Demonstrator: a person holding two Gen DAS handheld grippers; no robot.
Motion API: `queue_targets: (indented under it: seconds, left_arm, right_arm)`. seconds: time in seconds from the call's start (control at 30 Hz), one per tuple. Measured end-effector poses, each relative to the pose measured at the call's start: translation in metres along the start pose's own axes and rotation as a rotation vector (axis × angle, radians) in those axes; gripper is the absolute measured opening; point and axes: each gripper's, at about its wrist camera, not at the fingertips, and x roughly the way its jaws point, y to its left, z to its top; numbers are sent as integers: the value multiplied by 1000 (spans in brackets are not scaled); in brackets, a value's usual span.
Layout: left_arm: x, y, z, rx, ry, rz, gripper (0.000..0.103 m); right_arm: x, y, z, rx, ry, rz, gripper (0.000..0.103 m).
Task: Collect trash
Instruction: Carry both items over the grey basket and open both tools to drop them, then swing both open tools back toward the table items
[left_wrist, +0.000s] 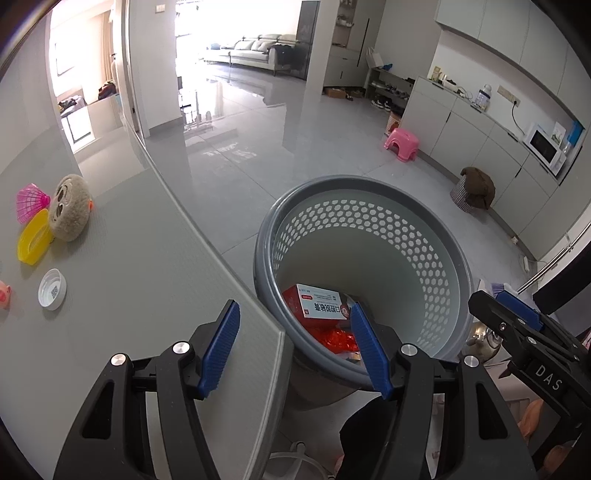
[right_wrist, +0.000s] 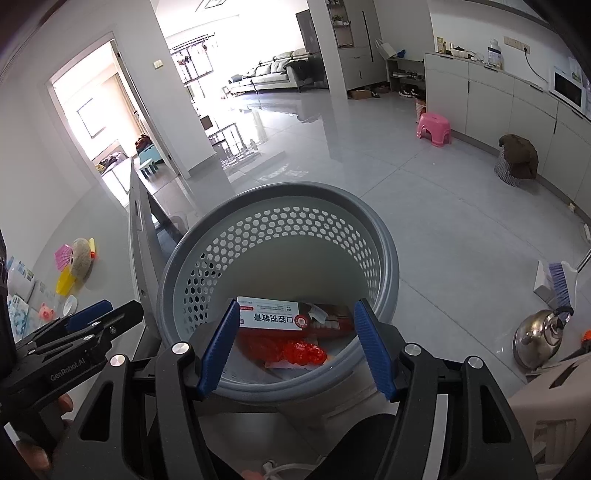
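We have both grippers hovering over the grey basket (right_wrist: 384, 266), which stands on the floor just beside the counter (left_wrist: 147, 266) edge, and the left gripper (left_wrist: 295, 347) and right gripper (right_wrist: 293, 345) are each spread apart with nothing between the blue pads. Down in the basket we count one red-and-white box (right_wrist: 280, 314), light and stiff card, and what looks like one crumpled red wrapper (right_wrist: 303, 350), soft and crackly, though the bottom is partly hidden. Left on the counter near its far edge: one white bottle cap (left_wrist: 52, 288), small, rigid and slippery, so we would pinch it across its rim; one yellow dish (left_wrist: 34, 237), one pink shuttlecock (left_wrist: 31, 202), one plush toy (left_wrist: 70, 206).
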Motion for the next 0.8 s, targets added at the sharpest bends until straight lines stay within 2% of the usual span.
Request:
queue_targets:
  seconds: [0.57, 0.8]
  left_arm:
    - [-41, 23, -17, -10, -60, 46, 64]
    - [-60, 44, -26, -38, -94, 106, 66]
  right_arm:
    - [-18, 36, -14, -56, -27, 73, 63]
    - [-25, 56, -20, -90, -41, 114, 65]
